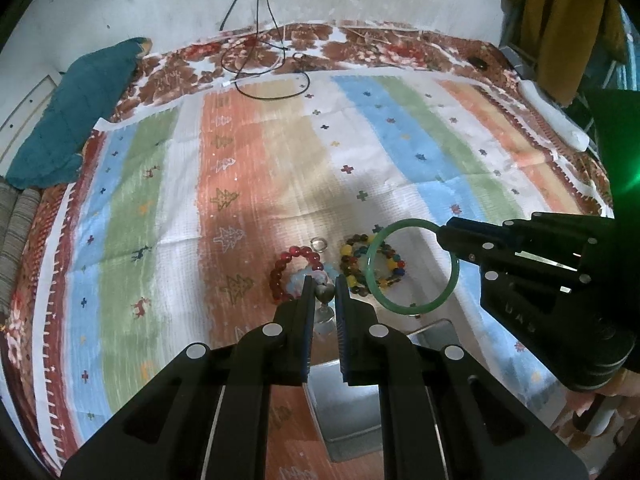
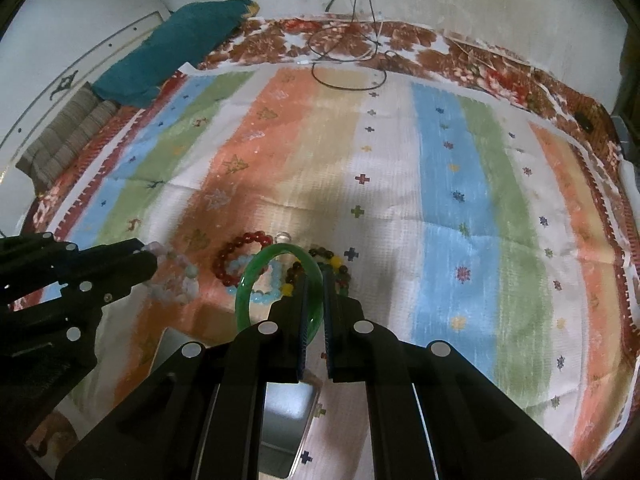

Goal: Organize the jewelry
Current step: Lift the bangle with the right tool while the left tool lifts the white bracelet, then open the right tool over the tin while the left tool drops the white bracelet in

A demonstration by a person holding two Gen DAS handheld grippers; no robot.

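The right black two-finger gripper point(image 2: 315, 284) is clamped on a smooth green jade-like bangle point(image 2: 280, 280), pinching one side of the hoop between its blue-lined pads. In the right wrist view the bangle sits just left of centre and low in the frame, its ring standing roughly on edge, with the open face turned toward the left. From the left wrist view the same bangle point(image 1: 412, 268) shows up right of centre as a nearly full circle, held at its upper right by the right gripper point(image 1: 440, 236), hovering over the cloth.

The left black gripper point(image 1: 322, 284) is closed down on a pale beaded strand point(image 1: 325, 294) in the lower middle of its own frame. The beads hang down between the fingers, so the strand runs top to bottom there. In the right wrist view that strand point(image 2: 176, 276) looks like a blurry pinkish-white loop at the left gripper's tip point(image 2: 150, 256), and I can't really tell the bead colours.

Lying flat on the striped patterned cloth point(image 1: 280, 152) near frame centre: a dark red beaded bracelet point(image 1: 280, 268), a light blue beaded bracelet point(image 2: 260, 284) touching it, a multicoloured beaded bracelet point(image 1: 356, 268) just right of those, and a small clear ring point(image 1: 319, 243) above them. A shiny metal tray point(image 1: 344, 400) sits at the bottom, partly under the grippers.
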